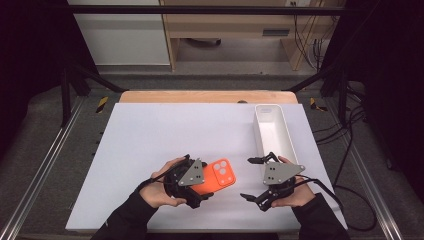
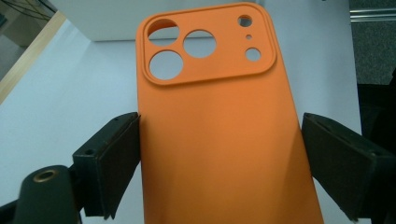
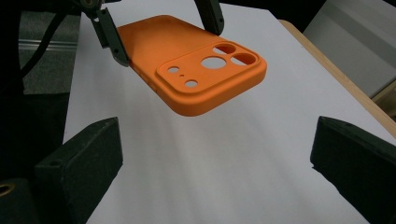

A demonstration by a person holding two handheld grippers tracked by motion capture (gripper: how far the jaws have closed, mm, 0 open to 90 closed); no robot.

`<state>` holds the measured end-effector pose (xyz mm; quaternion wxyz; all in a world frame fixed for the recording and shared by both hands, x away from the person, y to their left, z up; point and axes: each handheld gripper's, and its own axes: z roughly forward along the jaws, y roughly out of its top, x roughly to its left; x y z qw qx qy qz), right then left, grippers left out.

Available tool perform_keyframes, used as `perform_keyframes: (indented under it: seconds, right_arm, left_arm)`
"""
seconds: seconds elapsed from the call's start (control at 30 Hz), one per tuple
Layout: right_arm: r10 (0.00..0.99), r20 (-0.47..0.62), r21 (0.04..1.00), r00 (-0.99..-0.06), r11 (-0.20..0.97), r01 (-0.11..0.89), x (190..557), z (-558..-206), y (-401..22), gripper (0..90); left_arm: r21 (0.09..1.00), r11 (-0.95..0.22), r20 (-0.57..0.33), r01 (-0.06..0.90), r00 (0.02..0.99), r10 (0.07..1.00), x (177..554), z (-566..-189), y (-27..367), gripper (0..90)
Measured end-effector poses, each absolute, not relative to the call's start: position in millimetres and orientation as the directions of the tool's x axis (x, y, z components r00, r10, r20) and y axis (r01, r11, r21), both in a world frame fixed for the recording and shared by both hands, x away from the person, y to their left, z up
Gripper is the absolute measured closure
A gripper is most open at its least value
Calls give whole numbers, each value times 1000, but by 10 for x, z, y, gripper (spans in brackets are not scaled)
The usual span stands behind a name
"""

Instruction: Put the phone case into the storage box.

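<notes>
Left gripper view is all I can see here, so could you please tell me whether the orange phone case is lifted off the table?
Observer: Yes, in the right gripper view the phone case hangs above the white table, held by the left gripper.
Operator: Thank you. Where is the other gripper?
Observer: The right gripper sits to the right of the case, open and holding nothing.
Operator: Is there anything else on the table?
Observer: A long white bin stands just beyond the right gripper.
</notes>
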<state>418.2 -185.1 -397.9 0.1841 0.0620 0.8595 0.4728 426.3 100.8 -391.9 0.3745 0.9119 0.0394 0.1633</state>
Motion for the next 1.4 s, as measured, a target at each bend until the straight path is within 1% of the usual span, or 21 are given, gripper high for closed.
perform_keyframes:
  seconds: [0.37,0.57,0.87,1.17,1.4]
  right_arm:
    - [245,-297,814,-923,570,-111,4161,-3982,-1834,28]
    - [210,-337,798,-918,582,-160,4131,-3963,-1781,28]
    - [176,-349,786,-920,590,-186,4113,-3953,-1747,29]
    - [138,-328,792,-935,580,-192,4105,-3950,-1734,33]
    - [115,-315,791,-942,580,-194,4119,-3974,-1710,37]
  left_arm:
    - [695,-715,269,-77,950,160,4238,-3938,958,131]
    - [694,-712,270,-102,954,127,4210,-3938,930,131]
    - [701,-702,268,-126,958,97,4177,-3912,899,131]
    - [709,-689,263,-150,963,61,4133,-3897,859,131]
    - [714,-682,262,-154,963,56,4124,-3891,844,132]
